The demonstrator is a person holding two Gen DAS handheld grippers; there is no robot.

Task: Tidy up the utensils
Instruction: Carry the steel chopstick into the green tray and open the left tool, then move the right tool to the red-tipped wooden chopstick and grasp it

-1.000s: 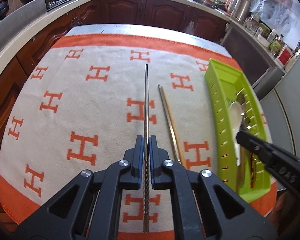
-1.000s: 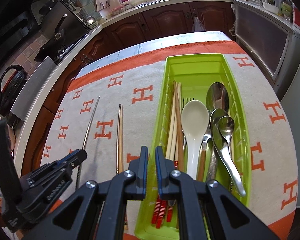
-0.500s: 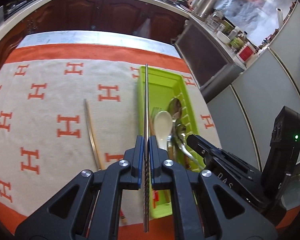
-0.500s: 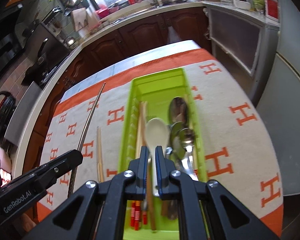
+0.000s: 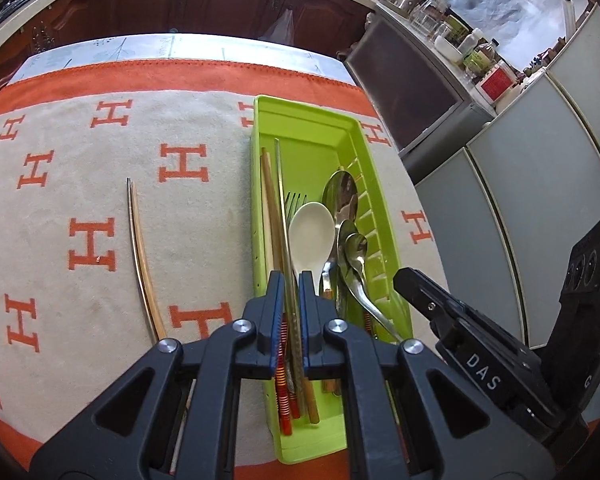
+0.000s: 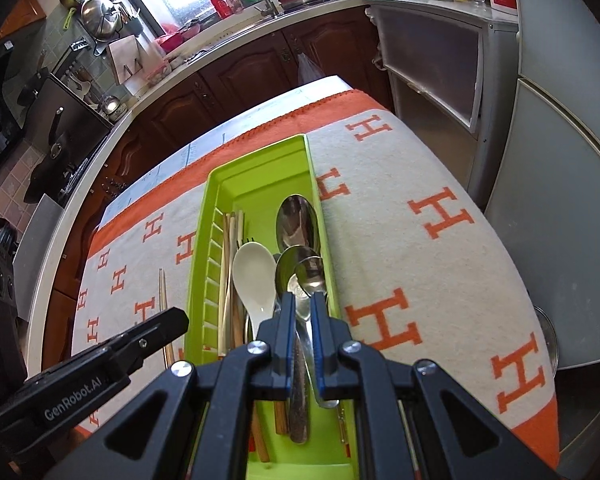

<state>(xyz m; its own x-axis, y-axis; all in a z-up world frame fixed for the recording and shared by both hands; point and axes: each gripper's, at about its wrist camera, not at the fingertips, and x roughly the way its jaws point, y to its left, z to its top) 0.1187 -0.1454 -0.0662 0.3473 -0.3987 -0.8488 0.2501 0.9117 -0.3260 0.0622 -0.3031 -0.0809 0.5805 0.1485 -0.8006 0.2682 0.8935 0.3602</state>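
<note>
A green utensil tray [image 5: 312,124] lies on an orange-and-cream towel and holds wooden chopsticks, a fork, a white spoon [image 5: 311,232] and several steel spoons. My left gripper [image 5: 289,280] hovers over the tray's near end, its jaws slightly parted. A metal chopstick [image 5: 281,200] lies between them, its far part resting in the tray. A chopstick pair [image 5: 140,248] lies on the towel left of the tray. My right gripper [image 6: 300,300] is empty, its jaws a narrow gap apart, above the steel spoons [image 6: 300,232] in the tray [image 6: 256,160].
The towel [image 5: 100,184] covers a table whose right edge [image 6: 500,240] drops off toward grey cabinets. Dark wood cabinets and a cluttered counter run along the back. A round metal object [image 6: 548,344] sits below the table's right edge.
My left gripper carried the metal chopstick rightward from over the towel to over the tray. Its jaws have parted and the chopstick lies lower in the tray. My right gripper shifted right over the spoons.
</note>
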